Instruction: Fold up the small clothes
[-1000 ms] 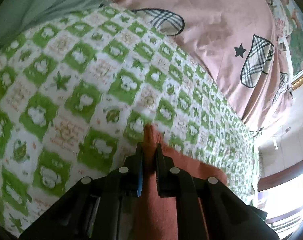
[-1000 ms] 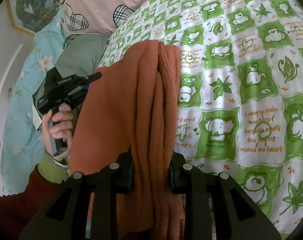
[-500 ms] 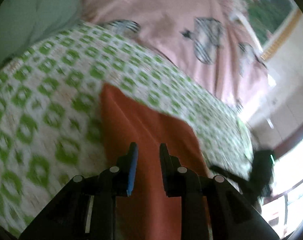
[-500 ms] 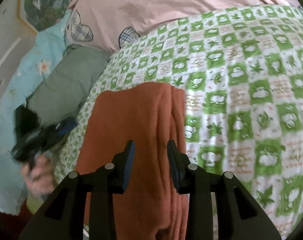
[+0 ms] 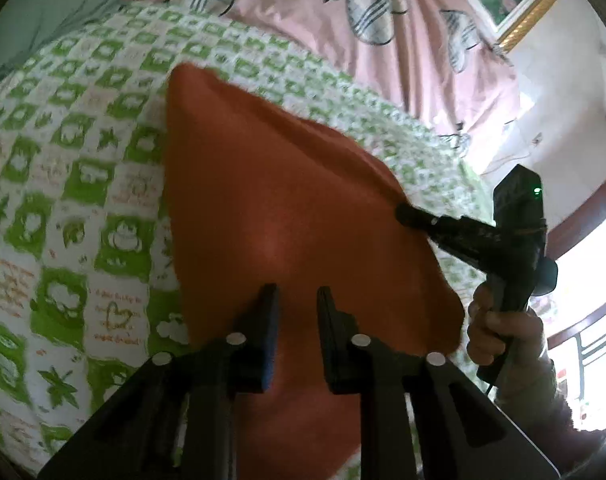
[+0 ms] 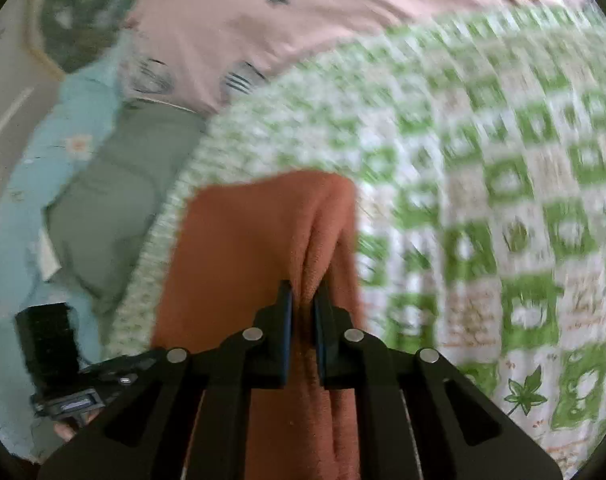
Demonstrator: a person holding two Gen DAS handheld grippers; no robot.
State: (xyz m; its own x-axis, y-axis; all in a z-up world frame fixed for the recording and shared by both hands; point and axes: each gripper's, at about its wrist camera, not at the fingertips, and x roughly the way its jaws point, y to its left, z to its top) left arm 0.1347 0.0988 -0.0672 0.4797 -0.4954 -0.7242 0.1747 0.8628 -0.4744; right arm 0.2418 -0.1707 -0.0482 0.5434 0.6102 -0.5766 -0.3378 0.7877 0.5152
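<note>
A folded rust-orange garment (image 5: 287, 208) lies on the green-and-white checked bedsheet (image 5: 75, 184). My left gripper (image 5: 297, 296) is open and empty above the garment's near part. The right gripper (image 5: 407, 216) shows at the garment's right edge in the left wrist view, tips against the cloth. In the right wrist view the right gripper (image 6: 301, 296) is shut on a fold of the orange garment (image 6: 247, 240) along its right edge. The left gripper's body (image 6: 63, 384) shows at the lower left there; its tips are hidden.
A pink quilt with plaid hearts (image 5: 383, 12) lies beyond the sheet. A grey-green cushion (image 6: 119, 200) and a light blue floral cloth (image 6: 19, 208) lie at the bed's left side. A gold-framed picture (image 5: 515, 4) hangs on the wall.
Both grippers let go of the garment, which dropped flat on the sheet. My left gripper stays open above it. My right gripper has closed again on the garment's right-edge fold.
</note>
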